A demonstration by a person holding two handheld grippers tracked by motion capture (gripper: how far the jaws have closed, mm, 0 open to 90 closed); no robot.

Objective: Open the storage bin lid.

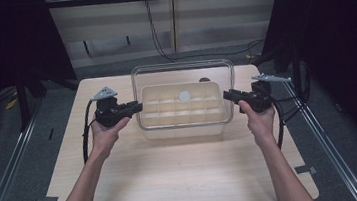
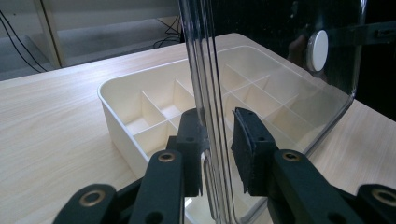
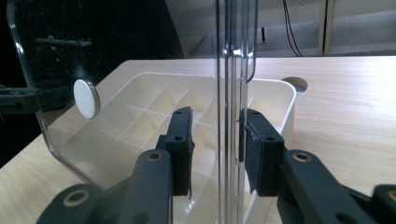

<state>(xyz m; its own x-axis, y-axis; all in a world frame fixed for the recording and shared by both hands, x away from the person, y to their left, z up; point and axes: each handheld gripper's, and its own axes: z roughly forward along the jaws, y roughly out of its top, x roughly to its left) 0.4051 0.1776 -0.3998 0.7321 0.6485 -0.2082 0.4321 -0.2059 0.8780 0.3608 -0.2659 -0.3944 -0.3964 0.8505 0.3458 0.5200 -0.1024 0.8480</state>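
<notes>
Pale wood grain covers the counter [image 1: 174, 176], where a cream compartment tray [image 1: 182, 107] sits toward the far middle. At the left, the left tongs [image 1: 137, 106] straddle the left edge of a clear plastic lid [image 1: 183, 69] held above the tray; in the left gripper view the jaws stand parted either side of that edge, gaps showing, not clamped. A white round knob [image 1: 184, 96] sits on the lid's middle. At the right, the right tongs [image 1: 227, 95] likewise bracket the lid's right edge, jaws apart with gaps showing.
</notes>
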